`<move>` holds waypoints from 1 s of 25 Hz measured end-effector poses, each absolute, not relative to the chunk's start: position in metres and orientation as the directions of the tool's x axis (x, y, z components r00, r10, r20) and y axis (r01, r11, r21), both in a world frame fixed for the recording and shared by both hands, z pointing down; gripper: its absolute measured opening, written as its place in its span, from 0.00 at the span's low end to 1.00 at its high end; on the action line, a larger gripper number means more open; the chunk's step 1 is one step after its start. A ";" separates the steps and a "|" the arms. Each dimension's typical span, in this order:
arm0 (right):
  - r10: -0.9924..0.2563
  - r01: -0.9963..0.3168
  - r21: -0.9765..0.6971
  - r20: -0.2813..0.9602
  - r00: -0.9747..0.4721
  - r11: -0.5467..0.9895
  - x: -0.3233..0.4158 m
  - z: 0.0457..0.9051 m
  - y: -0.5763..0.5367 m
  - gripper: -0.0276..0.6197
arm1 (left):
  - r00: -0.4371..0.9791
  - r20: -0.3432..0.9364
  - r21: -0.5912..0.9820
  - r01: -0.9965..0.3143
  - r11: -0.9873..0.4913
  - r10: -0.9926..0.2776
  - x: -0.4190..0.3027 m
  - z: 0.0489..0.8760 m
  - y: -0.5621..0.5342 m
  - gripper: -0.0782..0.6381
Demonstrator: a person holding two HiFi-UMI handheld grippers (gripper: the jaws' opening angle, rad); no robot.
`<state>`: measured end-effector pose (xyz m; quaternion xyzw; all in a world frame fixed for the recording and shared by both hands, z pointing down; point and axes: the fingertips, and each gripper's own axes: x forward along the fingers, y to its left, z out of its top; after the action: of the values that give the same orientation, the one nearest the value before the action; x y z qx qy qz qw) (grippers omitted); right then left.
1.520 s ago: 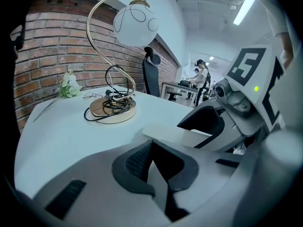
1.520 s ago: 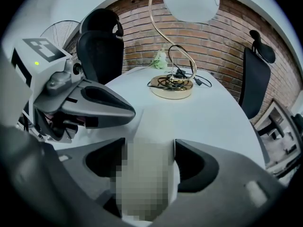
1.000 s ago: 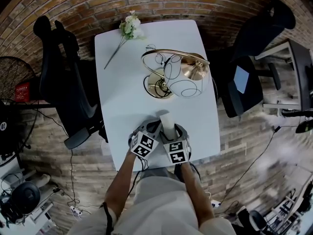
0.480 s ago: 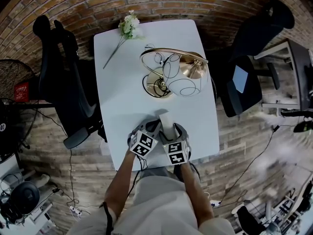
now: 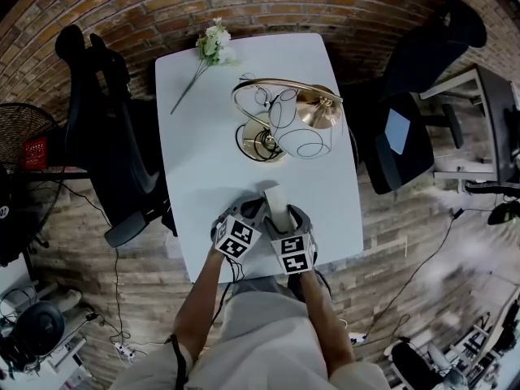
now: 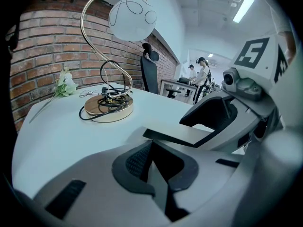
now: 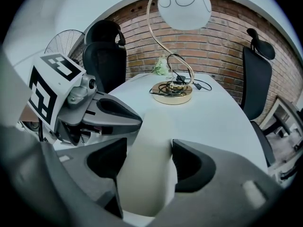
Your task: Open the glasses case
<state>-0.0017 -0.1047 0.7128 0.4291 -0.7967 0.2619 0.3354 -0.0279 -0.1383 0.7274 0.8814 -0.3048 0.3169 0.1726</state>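
1. Right gripper (image 7: 144,161) has its jaws closed on the pale glasses case (image 7: 147,174), gripping it across its width.
2. Left gripper (image 6: 163,155) is drawn narrow, its dark pads nipping the case's flat edge (image 6: 177,135); the two grippers sit side by side, almost touching.
3. Seen from the head view, the case (image 5: 274,197) lies by the near edge of the white table (image 5: 195,153), its long axis pointing towards the lamp (image 5: 296,124).
4. A bare strip of tabletop lies between the case and the lamp's gold base (image 5: 260,140). The table's left half is open up to the flower (image 5: 213,43) at the far corner.
5. Black office chairs stand close on the left (image 5: 106,136) and right (image 5: 422,63). A fan (image 5: 20,128) stands further left, and a brick wall lies beyond the table.
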 end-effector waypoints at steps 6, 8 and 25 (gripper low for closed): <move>-0.516 -0.864 -0.125 0.757 -0.400 0.487 0.001 0.707 -0.103 0.49 | 0.614 0.664 0.111 -0.646 -0.755 -0.427 -0.029 0.728 -0.139 0.11; -0.520 -0.867 -0.129 0.754 -0.401 0.482 0.002 0.705 -0.103 0.48 | 0.614 0.665 0.111 -0.646 -0.756 -0.426 -0.029 0.728 -0.138 0.11; -0.543 -0.871 -0.152 0.728 -0.419 0.468 0.010 0.693 -0.104 0.38 | 0.609 0.667 0.114 -0.653 -0.748 -0.429 -0.030 0.729 -0.138 0.11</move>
<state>0.0098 -0.1041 0.6931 0.4423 -0.7992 0.2657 0.3082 -0.0295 -0.1383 0.7289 0.8793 -0.3078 0.3178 0.1762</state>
